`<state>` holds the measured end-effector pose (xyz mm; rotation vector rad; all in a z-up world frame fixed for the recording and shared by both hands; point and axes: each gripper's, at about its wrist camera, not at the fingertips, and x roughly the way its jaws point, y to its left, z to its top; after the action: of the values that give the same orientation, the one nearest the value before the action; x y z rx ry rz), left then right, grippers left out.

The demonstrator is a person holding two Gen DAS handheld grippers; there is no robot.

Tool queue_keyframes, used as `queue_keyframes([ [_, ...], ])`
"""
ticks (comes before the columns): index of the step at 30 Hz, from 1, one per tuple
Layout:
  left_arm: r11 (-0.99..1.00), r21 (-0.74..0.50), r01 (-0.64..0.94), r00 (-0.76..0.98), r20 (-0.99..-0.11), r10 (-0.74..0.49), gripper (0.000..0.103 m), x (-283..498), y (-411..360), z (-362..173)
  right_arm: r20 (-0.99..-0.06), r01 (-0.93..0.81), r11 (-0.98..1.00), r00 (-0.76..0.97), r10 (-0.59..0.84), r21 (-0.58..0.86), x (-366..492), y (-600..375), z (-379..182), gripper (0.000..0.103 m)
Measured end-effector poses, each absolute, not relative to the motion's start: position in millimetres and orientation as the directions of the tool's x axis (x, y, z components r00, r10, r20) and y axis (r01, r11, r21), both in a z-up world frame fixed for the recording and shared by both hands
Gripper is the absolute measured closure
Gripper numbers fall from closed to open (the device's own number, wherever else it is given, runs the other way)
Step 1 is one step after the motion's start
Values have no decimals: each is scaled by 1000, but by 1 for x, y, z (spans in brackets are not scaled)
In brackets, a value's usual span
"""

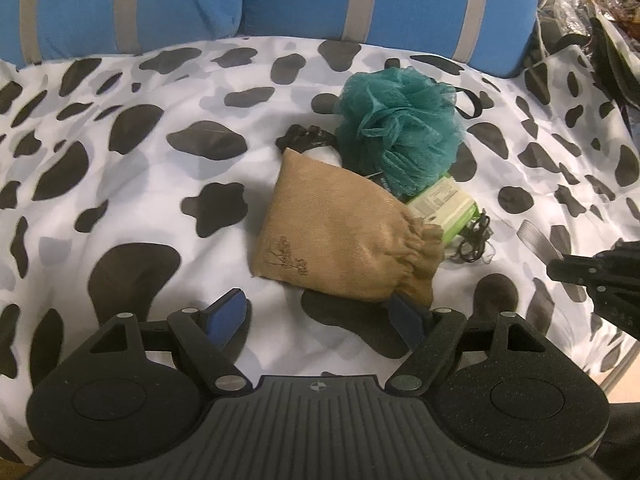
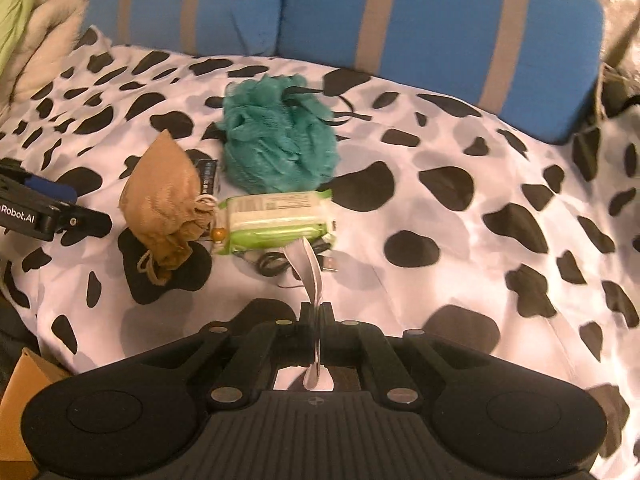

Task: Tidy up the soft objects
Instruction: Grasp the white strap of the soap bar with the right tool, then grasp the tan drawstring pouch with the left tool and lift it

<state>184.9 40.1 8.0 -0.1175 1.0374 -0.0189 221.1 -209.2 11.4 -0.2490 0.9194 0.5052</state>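
While pinching a white strap (image 2: 314,276) flat between pressed-together jaws, right gripper (image 2: 317,312) lifting it clear of the cow-print sheet (image 2: 460,216), strap end trailing toward the black cable (image 2: 276,264) just below the wipes pack (image 2: 276,216). Cannot tell whether strap is touching cable or pack. Left gripper (image 1: 320,312) hovering spread, nothing between pads, right pad touching or just beside the burlap pouch (image 1: 340,232). Outward: pouch, wipes, teal loofah (image 1: 400,128) and a dark scrunchie (image 1: 304,138) bunching together mid-sheet, blue cushions (image 1: 392,4) behind. Step likely: collecting the strap to join the pile. Next probably calling for carrying it over beside the wipes without snagging the cable, then releasing; thin limp strap likely drooping, so needing a low placement.
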Motion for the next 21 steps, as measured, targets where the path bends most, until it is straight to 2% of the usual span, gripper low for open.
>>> queue_keyframes([
  [8,984,-157,-83,517,-851,-93,25,188,42,5,-803,-480,877,513,304,26,218,-215,16,99],
  [13,984,-169,-51,532,-839,-116,25,191,32,5,-800,-447,893,519,300,44,218,-222,18,99],
  [21,995,-104,5,542,-835,-90,25,204,11,-4,-789,-424,901,522,323,89,215,-228,23,99],
])
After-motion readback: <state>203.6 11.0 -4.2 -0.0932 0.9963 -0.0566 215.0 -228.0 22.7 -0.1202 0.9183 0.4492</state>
